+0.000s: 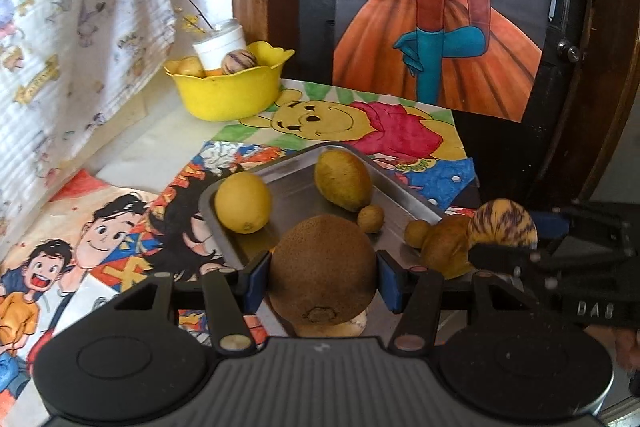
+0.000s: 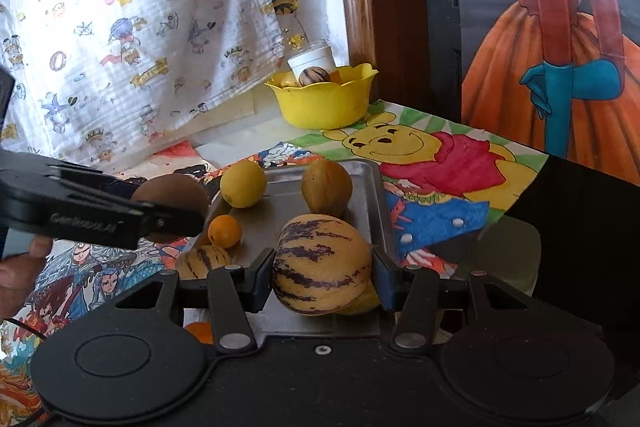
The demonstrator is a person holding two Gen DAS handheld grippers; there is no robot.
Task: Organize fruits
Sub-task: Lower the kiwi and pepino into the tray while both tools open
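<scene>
My left gripper (image 1: pixel 322 273) is shut on a rough brown fruit (image 1: pixel 322 267), held above the near edge of the metal tray (image 1: pixel 404 201). My right gripper (image 2: pixel 322 267) is shut on a yellow fruit with purple stripes (image 2: pixel 320 263), also over the tray (image 2: pixel 374 203). In the tray lie a yellow lemon (image 1: pixel 243 202), a greenish-yellow oval fruit (image 1: pixel 343 185) and small round fruits (image 1: pixel 371 219). A small orange fruit (image 2: pixel 224 231) and a second striped fruit (image 2: pixel 204 261) lie at the tray's left in the right wrist view. The yellow bowl (image 1: pixel 228 91) at the back holds fruits and a white cup.
The table is covered with cartoon drawings, among them a yellow bear picture (image 1: pixel 360 127). A printed cloth (image 1: pixel 72 39) hangs at the left. A dark wooden door with a poster (image 1: pixel 440 27) stands behind. A hand (image 2: pixel 16 275) holds the other gripper at the left.
</scene>
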